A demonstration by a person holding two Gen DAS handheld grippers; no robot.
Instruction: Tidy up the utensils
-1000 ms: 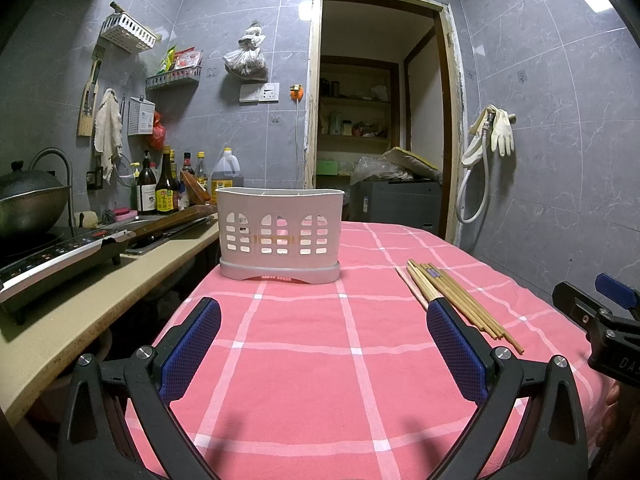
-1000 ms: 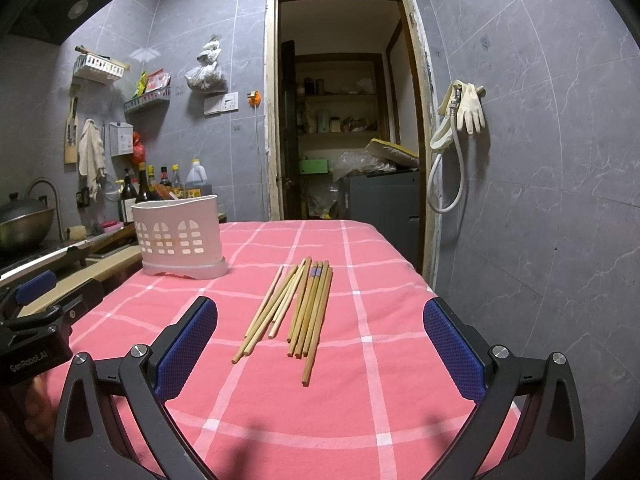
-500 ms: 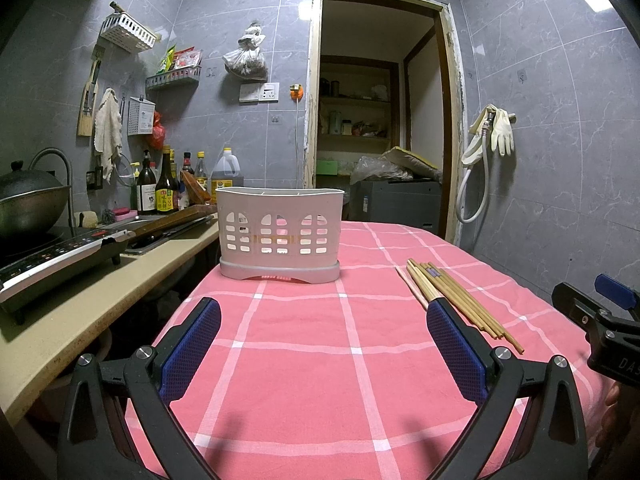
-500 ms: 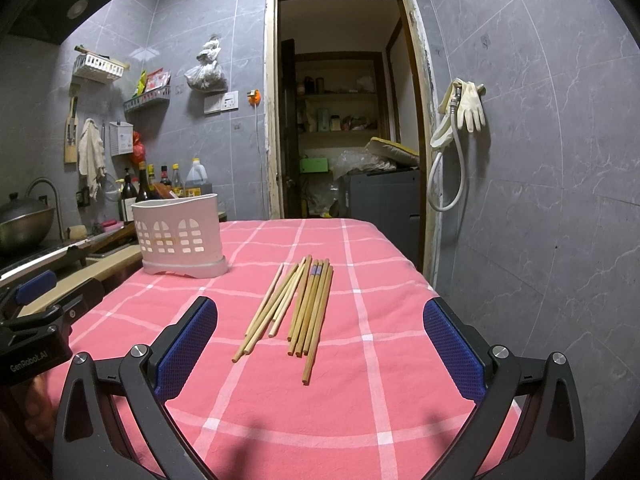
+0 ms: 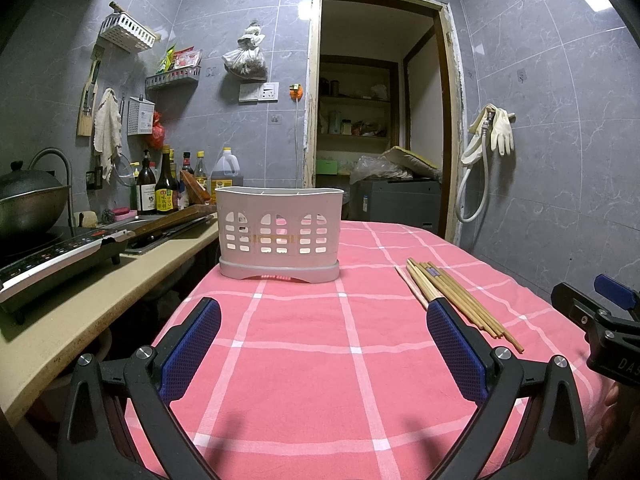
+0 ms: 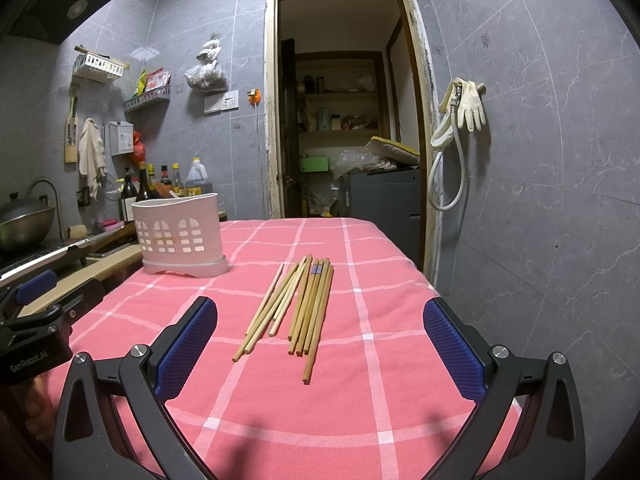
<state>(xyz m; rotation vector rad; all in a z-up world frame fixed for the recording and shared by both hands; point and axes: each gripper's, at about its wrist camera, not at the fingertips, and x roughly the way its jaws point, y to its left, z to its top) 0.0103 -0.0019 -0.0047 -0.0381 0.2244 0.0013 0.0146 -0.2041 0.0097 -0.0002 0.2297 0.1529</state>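
Bare pink surface lies open before the chopsticks, with the basket well apart leftward.

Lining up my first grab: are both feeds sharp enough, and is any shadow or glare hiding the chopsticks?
Left wrist view: sharp; fisheye bows the walls and doorway; the left claw covers part of the chopsticks. Right wrist view: chopsticks evenly lit, in focus, no glare; soft shadows fall only on the near cloth below the right claw.

Both grippers level, jaws wide
Left gripper holds nothing; right gripper likewise empty; blue pads well apart.
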